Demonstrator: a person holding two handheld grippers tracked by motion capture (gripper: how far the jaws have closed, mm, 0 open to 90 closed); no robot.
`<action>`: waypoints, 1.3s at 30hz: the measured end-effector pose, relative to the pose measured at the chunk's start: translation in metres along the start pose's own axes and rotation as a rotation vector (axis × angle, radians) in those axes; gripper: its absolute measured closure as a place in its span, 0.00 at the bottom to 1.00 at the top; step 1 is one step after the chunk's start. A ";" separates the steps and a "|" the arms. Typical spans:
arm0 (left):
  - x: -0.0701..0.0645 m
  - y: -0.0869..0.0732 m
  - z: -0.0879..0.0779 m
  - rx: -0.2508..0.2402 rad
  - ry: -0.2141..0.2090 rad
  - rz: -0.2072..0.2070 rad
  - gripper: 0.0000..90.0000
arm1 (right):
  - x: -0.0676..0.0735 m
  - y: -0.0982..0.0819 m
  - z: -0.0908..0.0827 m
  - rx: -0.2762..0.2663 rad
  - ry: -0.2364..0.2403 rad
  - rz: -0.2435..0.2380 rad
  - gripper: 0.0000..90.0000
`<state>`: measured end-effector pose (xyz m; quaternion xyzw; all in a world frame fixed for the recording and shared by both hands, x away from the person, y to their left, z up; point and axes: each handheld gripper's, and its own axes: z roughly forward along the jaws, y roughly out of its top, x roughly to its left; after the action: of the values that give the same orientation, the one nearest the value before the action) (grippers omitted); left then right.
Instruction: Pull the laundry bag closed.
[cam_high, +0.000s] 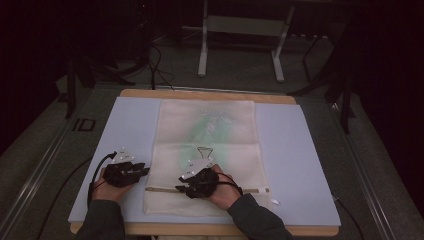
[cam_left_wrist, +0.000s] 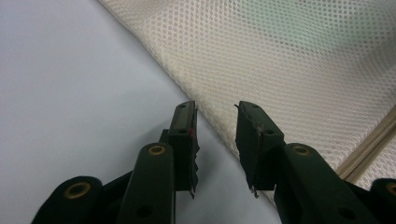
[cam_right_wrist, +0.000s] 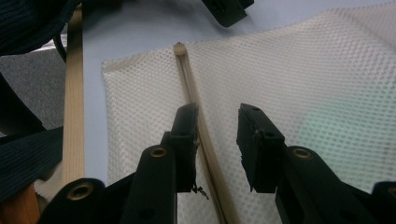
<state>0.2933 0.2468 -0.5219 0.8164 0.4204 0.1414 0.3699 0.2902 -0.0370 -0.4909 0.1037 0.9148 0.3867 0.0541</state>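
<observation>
A single cream mesh bag (cam_high: 205, 155) lies flat on the pale blue mat (cam_high: 300, 165), reaching from the mat's near edge almost to its far edge, a little left of the middle. The bag is a long rectangle of fine netting with a fold line across its middle. A tan zipper (cam_high: 250, 190) runs left to right across its near end, and in the right gripper view that zipper (cam_right_wrist: 189, 86) ends in a small stop short of the bag's left edge. Something pale green (cam_high: 212, 127) shows through the mesh in the far half, and a small dark triangular outline (cam_high: 204, 150) sits near the centre.

There are two grippers, one bag, one mat and one wooden table (cam_high: 210, 94).

The left gripper (cam_high: 145, 171) rests low on the mat just left of the bag, the hand (cam_high: 107, 189) behind it, jaws pointing right toward the bag's left edge. In the left gripper view its jaws stand apart over that edge, with nothing pinched between them.

The right gripper (cam_high: 180, 189) lies over the near part of the bag, the hand (cam_high: 225, 192) on its right, jaws pointing left along the zipper. In the right gripper view its jaws are spread with a clear gap; the zipper passes beside the left jaw, and no pad presses on it.

Beyond the table, a metal frame (cam_high: 240, 45) stands on the dark floor.
</observation>
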 end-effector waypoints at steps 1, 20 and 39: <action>0.000 0.000 0.000 -0.001 0.000 -0.001 0.75 | 0.001 0.001 0.001 0.002 0.003 -0.001 0.76; 0.001 0.000 -0.002 -0.009 -0.002 -0.001 0.75 | 0.006 0.019 0.026 0.007 0.035 -0.024 0.79; 0.002 -0.001 -0.003 -0.015 -0.003 -0.003 0.75 | 0.014 0.031 0.053 0.017 0.044 -0.035 0.85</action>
<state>0.2923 0.2500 -0.5201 0.8133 0.4200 0.1426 0.3767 0.2905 0.0241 -0.5056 0.0796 0.9207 0.3799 0.0397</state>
